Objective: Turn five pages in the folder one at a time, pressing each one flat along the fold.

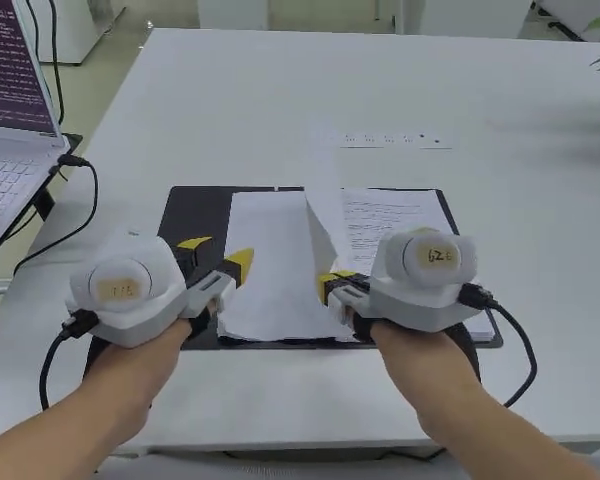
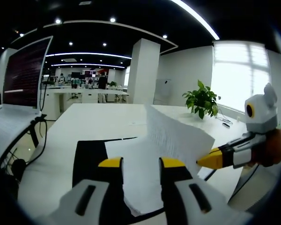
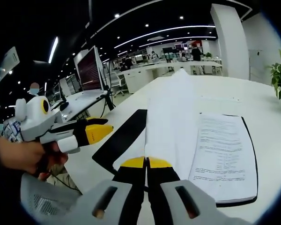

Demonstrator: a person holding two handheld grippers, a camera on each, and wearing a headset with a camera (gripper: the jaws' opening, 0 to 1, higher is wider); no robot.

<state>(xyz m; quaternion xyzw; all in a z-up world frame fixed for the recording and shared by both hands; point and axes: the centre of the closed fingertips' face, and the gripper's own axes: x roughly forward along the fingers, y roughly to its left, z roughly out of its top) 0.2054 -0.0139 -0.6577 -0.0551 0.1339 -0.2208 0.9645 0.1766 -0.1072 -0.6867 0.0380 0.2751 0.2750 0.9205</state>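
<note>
Layout: the folder (image 1: 192, 215) lies open on the counter (image 1: 280, 100), with blank-side-up sheets (image 1: 265, 260) flat on its left half and the printed stack (image 1: 400, 215) on the right half.
Page in play: one page (image 1: 323, 235) stands roughly upright over the fold, curling a bit towards the left.
Right gripper (image 1: 330, 285): the jaws are pinched together on that page's near edge. It looks like a proper clamp in the right gripper view, though I can't really tell how much paper is between the tips.
Left gripper (image 1: 218, 255): the jaws are apart and hold nothing. It hovers over the near-left part of the folder, just beside the standing page.
Step in hand: I'd say it's laying this page over to the left, then pressing it down along the fold.
How to do it well: swing the right gripper in an arc around the fold instead of dragging sideways, so the sheet doesn't get yanked at the binding. Let go only once the page lies on the left pile, then run the left gripper down the fold from far end to near.
Watch out: check that only one sheet is clamped, since two stuck together would throw off the count. Press gently too, because a sharp jaw tip could crease or tear thin paper.
</note>
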